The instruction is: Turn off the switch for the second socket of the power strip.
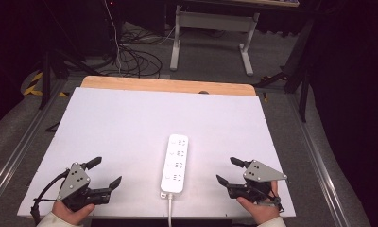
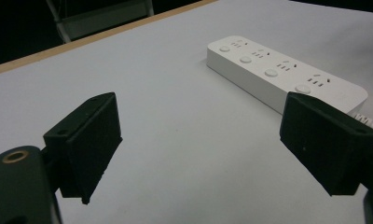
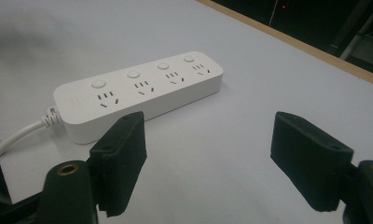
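Two hand-held grippers sit low at the near edge of a white surface [image 1: 130,123], one on each side of a white power strip [image 1: 175,163]. The left hand-held gripper [image 1: 102,172] is gripped by the person's left hand [image 1: 73,212], and its jaws stand wide apart with nothing between them. The right hand-held gripper [image 1: 228,171] is gripped by the right hand [image 1: 259,210]; its jaws are also spread wide and carry nothing. Each has a grey three-cornered plate on top, and both point forward and slightly inward toward the strip.

The strip lies flat near the middle of the surface, closer to the near edge, its long side running away from the person. It has four socket groups in a row, each with a round button beside it. A white cord [image 1: 169,210] leaves its near end and runs off the near edge.

In the left gripper view the strip [image 2: 278,70] lies ahead and to the right, with its near end partly hidden behind one jaw; the left hand-held gripper [image 2: 201,140] is clear of it. In the right gripper view the strip [image 3: 138,91] lies ahead and to the left, its cord [image 3: 12,140] curving off at the left, and the right hand-held gripper [image 3: 208,161] is apart from it.

Beyond the white surface a wooden edge [image 1: 168,85] shows, then grey floor with cables [image 1: 135,59] and a table frame [image 1: 210,33].
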Demonstrator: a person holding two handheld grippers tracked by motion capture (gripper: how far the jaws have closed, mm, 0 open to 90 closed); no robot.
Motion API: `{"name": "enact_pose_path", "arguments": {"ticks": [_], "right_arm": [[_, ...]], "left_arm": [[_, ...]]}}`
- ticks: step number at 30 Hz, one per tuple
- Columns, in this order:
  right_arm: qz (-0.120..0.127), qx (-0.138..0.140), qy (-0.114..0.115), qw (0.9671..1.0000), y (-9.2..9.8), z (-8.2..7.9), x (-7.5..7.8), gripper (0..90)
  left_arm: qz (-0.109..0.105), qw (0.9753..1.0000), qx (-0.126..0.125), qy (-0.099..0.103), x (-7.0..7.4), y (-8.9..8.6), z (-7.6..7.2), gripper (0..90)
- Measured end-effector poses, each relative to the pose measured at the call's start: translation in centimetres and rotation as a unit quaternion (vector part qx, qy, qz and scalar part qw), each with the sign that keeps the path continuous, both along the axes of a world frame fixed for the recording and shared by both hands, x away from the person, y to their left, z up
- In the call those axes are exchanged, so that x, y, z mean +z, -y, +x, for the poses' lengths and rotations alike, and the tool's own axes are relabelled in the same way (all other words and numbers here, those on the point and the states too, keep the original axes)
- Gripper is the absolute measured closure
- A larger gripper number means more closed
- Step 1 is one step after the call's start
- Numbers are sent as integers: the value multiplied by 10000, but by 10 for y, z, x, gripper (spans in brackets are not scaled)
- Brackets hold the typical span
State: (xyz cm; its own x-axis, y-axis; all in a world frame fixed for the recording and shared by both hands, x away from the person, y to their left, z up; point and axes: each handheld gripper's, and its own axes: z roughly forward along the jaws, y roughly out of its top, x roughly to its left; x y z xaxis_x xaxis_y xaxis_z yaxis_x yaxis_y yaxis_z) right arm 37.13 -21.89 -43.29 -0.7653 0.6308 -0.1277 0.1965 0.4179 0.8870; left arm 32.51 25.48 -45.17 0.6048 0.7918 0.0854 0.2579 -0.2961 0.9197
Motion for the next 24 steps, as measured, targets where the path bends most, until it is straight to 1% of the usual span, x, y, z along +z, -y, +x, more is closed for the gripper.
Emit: {"name": "enact_pose_path", "arguments": {"ticks": [4,7,11,15,16,18,19,24], "right_arm": [[-6,-14,-41,10000,0,1,2,273],[-73,-16,-55,10000,-3,1,8,286],[-121,13,-98,9999,-5,2,13,295],[-114,83,-183,9997,-14,8,25,307],[-114,83,-183,9997,-14,8,25,307],[-151,100,-231,9996,-20,11,29,307],[-201,151,-256,9994,-26,14,34,307],[-244,252,-276,9990,-36,18,39,307]], "left_arm": [[14,10000,-10,1,0,0,0,132],[-20,10000,20,8,0,-1,0,132],[-6,10000,32,27,1,-1,0,132],[8,10000,31,39,1,-1,-1,133],[8,10000,31,39,1,-1,-1,132],[-8,10000,35,25,1,-1,0,132],[-7,10000,35,25,1,-1,0,132],[-2,10000,40,38,1,-2,0,133]]}}
